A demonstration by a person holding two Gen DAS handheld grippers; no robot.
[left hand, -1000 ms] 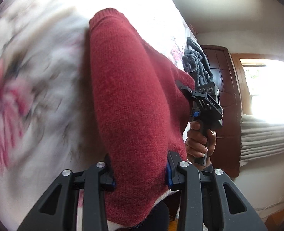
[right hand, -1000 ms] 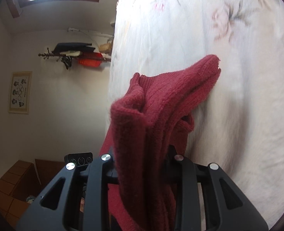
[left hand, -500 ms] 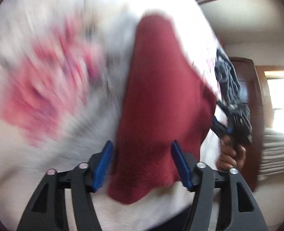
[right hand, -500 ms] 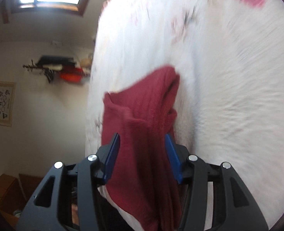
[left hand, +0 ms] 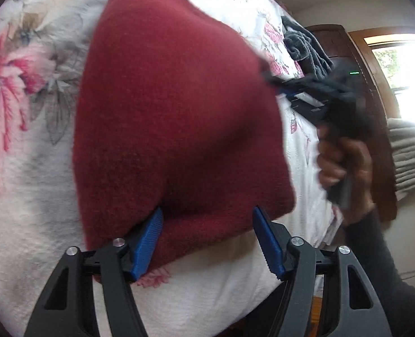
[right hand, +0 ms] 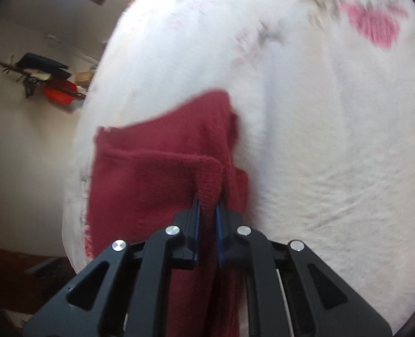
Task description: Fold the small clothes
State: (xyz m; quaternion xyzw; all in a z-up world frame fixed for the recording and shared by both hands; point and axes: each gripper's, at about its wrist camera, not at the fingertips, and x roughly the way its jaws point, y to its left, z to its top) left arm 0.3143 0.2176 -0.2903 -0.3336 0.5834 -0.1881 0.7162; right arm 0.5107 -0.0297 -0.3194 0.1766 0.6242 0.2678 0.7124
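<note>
A dark red knit sweater (left hand: 173,98) lies spread on a white floral bedspread (left hand: 16,168). My left gripper (left hand: 207,236) stands open at its near hem, blue pads wide apart, and the hem drapes over the left pad. At the sweater's far right corner is my right gripper (left hand: 314,95), held by a hand (left hand: 342,163). In the right wrist view the sweater (right hand: 151,182) lies partly folded near the bed's edge, and my right gripper (right hand: 207,199) is shut on a raised thin fold of it.
A crumpled grey garment (left hand: 306,47) lies on the bed beyond the sweater. Dark wooden furniture (left hand: 356,56) and stacked pale bedding (left hand: 410,151) stand to the right. The bedspread (right hand: 320,140) stretches right of the sweater. A wall rack with clothes (right hand: 44,75) hangs beyond the bed's edge.
The left gripper let go of the sweater, which now lies flatter on the bed. The right jaws, wider half a second ago, have closed on a thin fold.
</note>
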